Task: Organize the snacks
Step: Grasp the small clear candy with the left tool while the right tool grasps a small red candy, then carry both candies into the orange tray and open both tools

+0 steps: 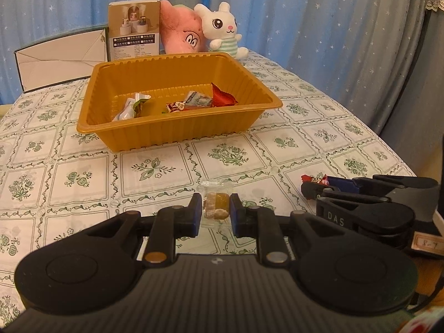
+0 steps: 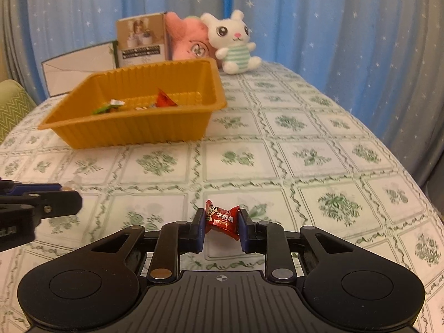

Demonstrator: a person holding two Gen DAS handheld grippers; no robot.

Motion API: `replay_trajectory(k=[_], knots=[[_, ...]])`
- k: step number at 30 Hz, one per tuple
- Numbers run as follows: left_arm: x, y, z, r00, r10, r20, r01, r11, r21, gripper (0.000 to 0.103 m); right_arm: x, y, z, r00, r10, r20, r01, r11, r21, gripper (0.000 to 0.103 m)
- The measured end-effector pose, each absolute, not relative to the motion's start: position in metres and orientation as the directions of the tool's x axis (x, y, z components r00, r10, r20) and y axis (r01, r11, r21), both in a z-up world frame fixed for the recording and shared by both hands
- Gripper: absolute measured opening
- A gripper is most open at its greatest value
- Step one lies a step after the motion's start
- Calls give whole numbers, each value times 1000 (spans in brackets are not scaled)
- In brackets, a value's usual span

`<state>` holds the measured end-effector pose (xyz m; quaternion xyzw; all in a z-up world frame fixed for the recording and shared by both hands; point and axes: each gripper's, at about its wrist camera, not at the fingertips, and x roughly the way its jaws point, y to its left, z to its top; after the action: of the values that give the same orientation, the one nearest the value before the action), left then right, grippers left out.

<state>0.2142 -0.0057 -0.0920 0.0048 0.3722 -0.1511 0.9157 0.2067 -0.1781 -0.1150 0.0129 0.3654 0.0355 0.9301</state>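
Your left gripper (image 1: 215,211) has its fingers (image 1: 195,213) pinching a clear-wrapped snack (image 1: 216,205) low over the bench (image 1: 155,166), well short of the orange tray (image 1: 177,130). Your right gripper (image 2: 221,226) has its fingers (image 2: 200,229) closed on a red candy (image 2: 222,219), also near the bench's front edge and to the right of the tray. The tray already holds a green-white packet (image 1: 131,106), a small wrapped sweet (image 1: 175,107), a pale packet (image 1: 198,100) and a red packet (image 1: 223,95). Behind it stand a white folder (image 1: 61,58), a product box (image 1: 134,29), a pink plush (image 1: 181,32) and a white bunny plush (image 1: 222,29).
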Motion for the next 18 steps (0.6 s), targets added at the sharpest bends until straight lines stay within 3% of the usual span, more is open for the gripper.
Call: replay_trajectory(k=[18], knots=[[210,19,-74,706,-236,-668,184,972,-149,19,196,-152,-84,757,189,-625,-185,980,73,25]])
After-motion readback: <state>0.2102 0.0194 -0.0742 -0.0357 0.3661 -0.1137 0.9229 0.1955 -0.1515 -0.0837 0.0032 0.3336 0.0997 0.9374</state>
